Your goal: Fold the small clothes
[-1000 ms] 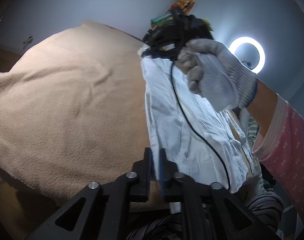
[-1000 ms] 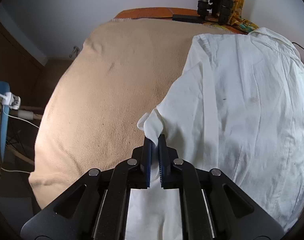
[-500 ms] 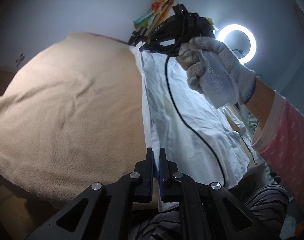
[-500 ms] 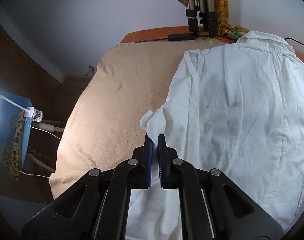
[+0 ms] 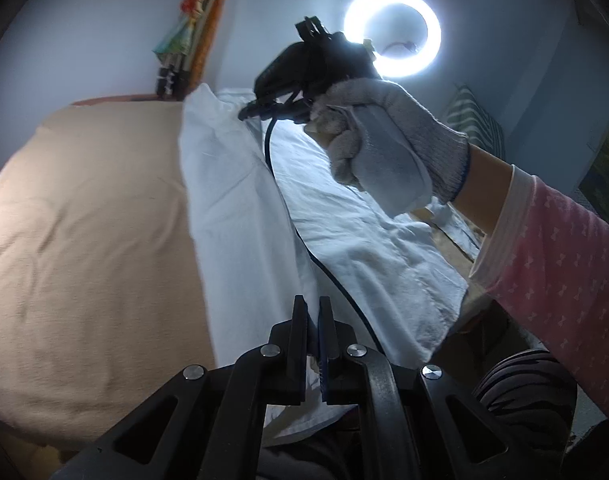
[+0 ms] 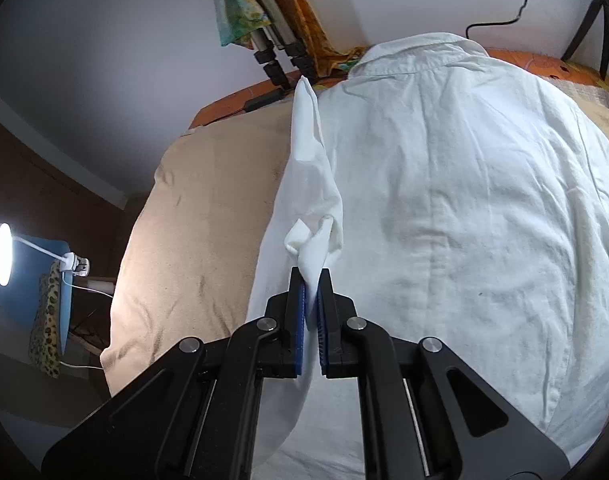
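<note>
Left hand-held gripper: black, blue-padded fingers pressed together on the near edge of the white cotton collared shirt, pointing down over it.
Right hand-held gripper: jaws pinched on a bunched fold of the white shirt's left edge, a small tuft standing above the pads.
Right hand: in a grey knitted glove, fist wrapped round the gripper's handle, raised above the shirt; a pink patterned sleeve follows behind, and a black cable trails from the gripper.
Shirt's place: spread back-up on the beige fleece blanket, collar at the far end, left edge lifted off the blanket between the two grips.
Lighting: a glowing white ring lamp behind the gloved hand.
</note>
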`<state>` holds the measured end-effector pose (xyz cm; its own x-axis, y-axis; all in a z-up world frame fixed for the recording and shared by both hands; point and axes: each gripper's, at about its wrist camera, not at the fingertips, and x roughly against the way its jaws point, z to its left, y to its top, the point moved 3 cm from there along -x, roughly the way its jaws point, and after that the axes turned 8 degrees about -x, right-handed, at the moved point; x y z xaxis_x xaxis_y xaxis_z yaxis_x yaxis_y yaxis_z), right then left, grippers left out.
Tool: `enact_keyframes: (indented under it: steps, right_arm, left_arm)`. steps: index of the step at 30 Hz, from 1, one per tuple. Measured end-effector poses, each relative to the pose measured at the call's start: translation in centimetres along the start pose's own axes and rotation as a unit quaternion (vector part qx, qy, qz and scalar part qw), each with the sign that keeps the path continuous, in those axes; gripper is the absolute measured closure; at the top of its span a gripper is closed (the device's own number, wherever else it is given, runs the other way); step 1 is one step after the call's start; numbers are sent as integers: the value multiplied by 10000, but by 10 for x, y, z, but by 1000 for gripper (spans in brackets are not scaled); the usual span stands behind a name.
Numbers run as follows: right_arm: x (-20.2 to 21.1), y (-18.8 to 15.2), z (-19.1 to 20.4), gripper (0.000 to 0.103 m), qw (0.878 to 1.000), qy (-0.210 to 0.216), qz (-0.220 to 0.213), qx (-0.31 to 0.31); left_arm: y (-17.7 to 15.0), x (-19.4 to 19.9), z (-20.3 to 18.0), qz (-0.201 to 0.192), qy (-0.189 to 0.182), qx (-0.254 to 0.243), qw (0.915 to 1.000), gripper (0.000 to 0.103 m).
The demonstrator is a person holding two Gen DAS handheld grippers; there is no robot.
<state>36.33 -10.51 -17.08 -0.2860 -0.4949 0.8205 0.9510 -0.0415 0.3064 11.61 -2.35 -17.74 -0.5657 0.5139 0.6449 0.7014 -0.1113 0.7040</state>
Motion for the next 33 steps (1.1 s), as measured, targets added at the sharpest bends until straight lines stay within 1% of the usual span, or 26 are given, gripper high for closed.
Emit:
enact_keyframes:
  steps: [2,4,6,7,8,9,11,12,13,16,18,21,22,25,26,28,29,30,32,33]
  right_arm:
    - [-1,3,-11,97,10000,-30,11,-11]
    - [-5,6,-18,97,9999,-95,27,18]
    - [-10,8,-24,97,9996,-231,121,73]
    - [-13,8,-28,95,9993,-321,189,97]
    - [-14,8,-31,90,9987,-429,238,123]
    - [-12,8,-34,87,9983,-519,225,171]
    - [-1,8,-42,75,9979,-602,100,224]
    - [5,7,-46,72,9979,-619,30,202]
    - [13,7,-49,71,9980,-602,-49,163]
    - [44,1,-54,71,9990,-352,-259,77]
    - [66,-12,-48,71,9989,-193,-360,242]
    - [81,-40,-35,71,9978,27,-279,604]
    - [82,-52,-30,71,9971,21,-228,723]
    - [85,-84,-21,71,9946,-70,-205,1011]
    - [88,-93,-18,71,9938,-91,-215,1083]
    - [95,-108,-15,70,9926,-91,-262,1185]
    - [99,-115,-14,67,9919,-117,-303,1230]
    - [105,-121,-14,62,9911,-169,-383,1262]
    - [115,-128,-14,58,9896,-255,-530,1316]
    - [121,-131,-16,58,9887,-300,-609,1337]
  left_arm:
    - [3,-12,-9,73,-63,-56,9999,102]
    - [6,-21,-15,141,-186,-7,9997,101]
    - [8,-27,-22,236,-282,-52,9993,101]
    - [9,-27,-25,244,-282,-114,9992,99]
    - [9,-27,-29,251,-316,-161,9991,92]
    - [8,-25,-31,270,-379,-201,9987,85]
    - [6,-16,-33,244,-426,-257,9985,82]
    - [5,-10,-33,219,-427,-289,9984,81]
    - [3,-5,-34,187,-386,-313,9986,81]
    - [-2,12,-23,59,-242,-237,9994,81]
    - [-3,20,-11,-30,-74,-186,9998,81]
    - [-6,18,10,6,200,-20,9998,81]
    - [-5,17,16,-3,296,10,9996,81]
    - [2,17,35,-79,705,-130,9974,81]
    - [7,17,41,-94,774,-179,9968,81]
    - [19,17,51,-115,864,-263,9958,81]
    - [27,18,56,-144,902,-309,9953,81]
    - [34,18,60,-154,938,-349,9949,81]
    - [50,20,65,-207,900,-421,9948,80]
    - [59,21,68,-227,903,-466,9946,79]
